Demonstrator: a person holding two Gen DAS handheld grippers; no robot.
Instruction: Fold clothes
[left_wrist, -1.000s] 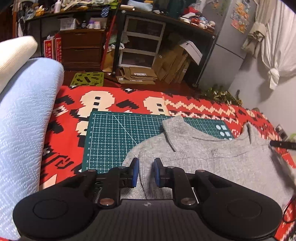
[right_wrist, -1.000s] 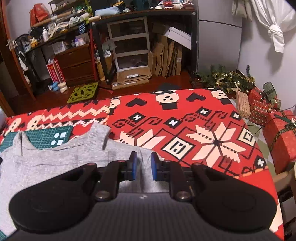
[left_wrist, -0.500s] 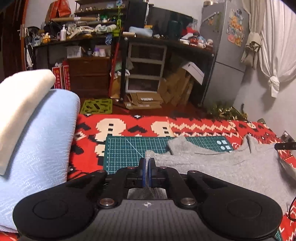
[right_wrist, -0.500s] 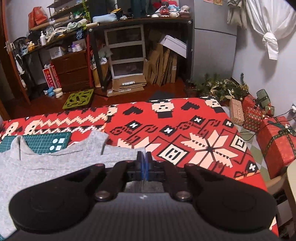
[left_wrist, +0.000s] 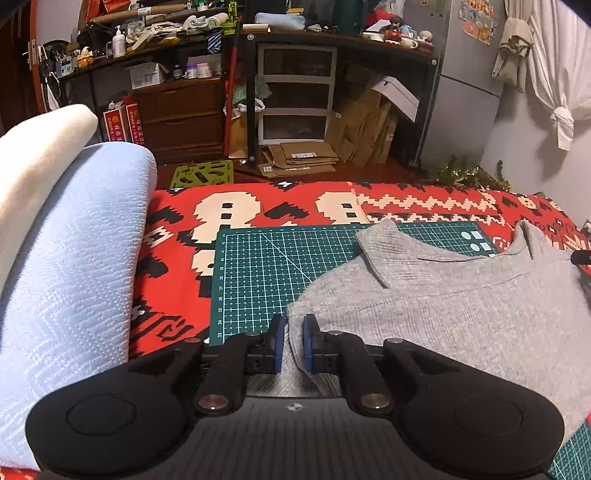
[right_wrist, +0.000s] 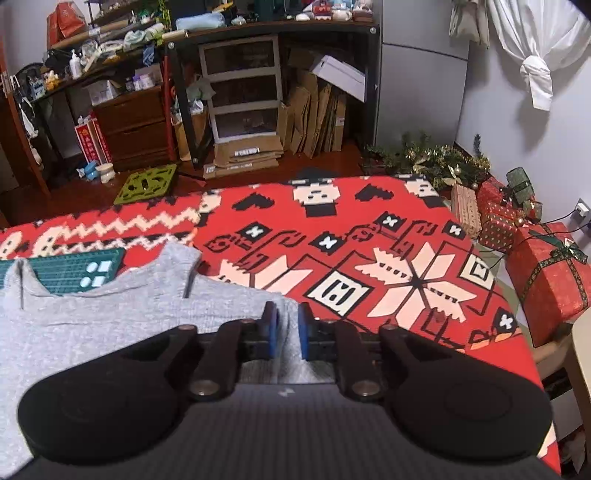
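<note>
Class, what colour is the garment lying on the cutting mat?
The garment is plain heathered grey, clearest in the left wrist view.

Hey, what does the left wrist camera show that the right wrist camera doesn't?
Only the left wrist view shows the pale blue and cream folded cloths stacked at its left, and most of the green cutting mat.

Only the right wrist view shows the wrapped red gift boxes on the floor beside the table and the big snowflake pattern on the red tablecloth.

Both show the grey sweater lying on the mat, each gripper's jaws open around its near edge: left gripper, right gripper.
</note>
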